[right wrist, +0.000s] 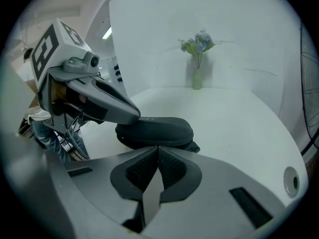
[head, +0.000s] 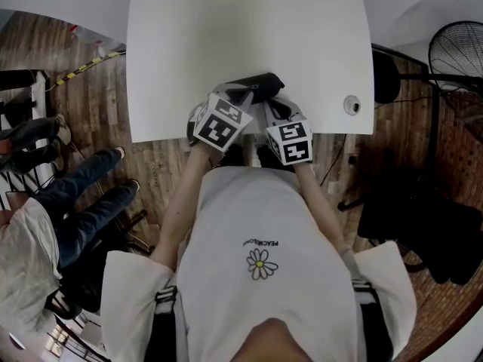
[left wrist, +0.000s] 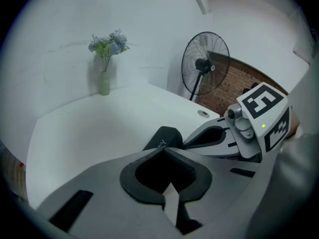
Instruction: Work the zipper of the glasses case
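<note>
At the lower middle of the head view, the person wears a loose white T-shirt [head: 260,225] with short, wide sleeves [head: 124,277]. It has a small daisy print [head: 261,264] under a line of tiny lettering at mid-chest, and dark buckled straps [head: 167,300] at both shoulders. The left gripper [left wrist: 163,151] and right gripper [right wrist: 157,148] have smooth grey shells with black slots and dark textured pads [right wrist: 171,165] lining a spade-shaped hollow, and each carries a white cube [head: 221,124] printed with black square markers; at the right of the left gripper view, a small green light [left wrist: 262,126] glows beside round grey screw heads.
</note>
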A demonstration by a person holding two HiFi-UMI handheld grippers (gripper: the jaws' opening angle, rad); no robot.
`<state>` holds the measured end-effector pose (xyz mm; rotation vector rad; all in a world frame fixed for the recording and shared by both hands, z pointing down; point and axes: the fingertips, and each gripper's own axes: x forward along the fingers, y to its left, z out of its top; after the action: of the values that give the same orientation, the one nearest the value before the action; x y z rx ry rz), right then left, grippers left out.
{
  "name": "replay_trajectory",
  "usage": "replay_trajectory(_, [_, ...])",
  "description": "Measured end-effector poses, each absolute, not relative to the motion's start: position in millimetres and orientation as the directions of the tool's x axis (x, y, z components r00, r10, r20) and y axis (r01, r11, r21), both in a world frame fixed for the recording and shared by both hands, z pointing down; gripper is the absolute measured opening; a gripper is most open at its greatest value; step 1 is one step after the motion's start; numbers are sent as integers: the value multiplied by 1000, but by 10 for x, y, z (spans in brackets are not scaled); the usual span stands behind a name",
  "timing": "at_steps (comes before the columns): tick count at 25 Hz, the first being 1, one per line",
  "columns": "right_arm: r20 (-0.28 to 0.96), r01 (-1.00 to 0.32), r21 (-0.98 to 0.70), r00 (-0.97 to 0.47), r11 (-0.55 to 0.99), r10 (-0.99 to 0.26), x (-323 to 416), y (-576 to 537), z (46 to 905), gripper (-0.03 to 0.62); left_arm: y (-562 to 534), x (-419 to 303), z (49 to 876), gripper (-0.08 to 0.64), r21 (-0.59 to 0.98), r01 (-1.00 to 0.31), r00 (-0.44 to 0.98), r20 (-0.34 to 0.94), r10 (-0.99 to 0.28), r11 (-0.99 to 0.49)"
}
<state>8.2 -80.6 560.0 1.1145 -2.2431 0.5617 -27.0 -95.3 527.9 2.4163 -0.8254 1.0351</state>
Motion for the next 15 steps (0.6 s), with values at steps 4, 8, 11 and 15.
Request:
replay_trajectory(4, [642,-840,-124,-474,528,-603,227,-772,5490,8,-870,-238,5372,17,142,-629,557,768,-316,-765])
replay_trajectory(8, [578,-857,-126,-473,500,-665,307,-967,5267,8,-854,-245,5375,17,168,-636,575,754,-317,-753])
replay_trajectory(11, [571,-824,-31,-479,566,-666,331,-1159,5233,8,-834,-231,5388,17,171,-635,577,754,-316,-753])
replay_trajectory(15, [617,-675,99,-535,731,-577,258,-1336,5256,8,-826,-224,5395,17,175,-623,583,753,-303,-763])
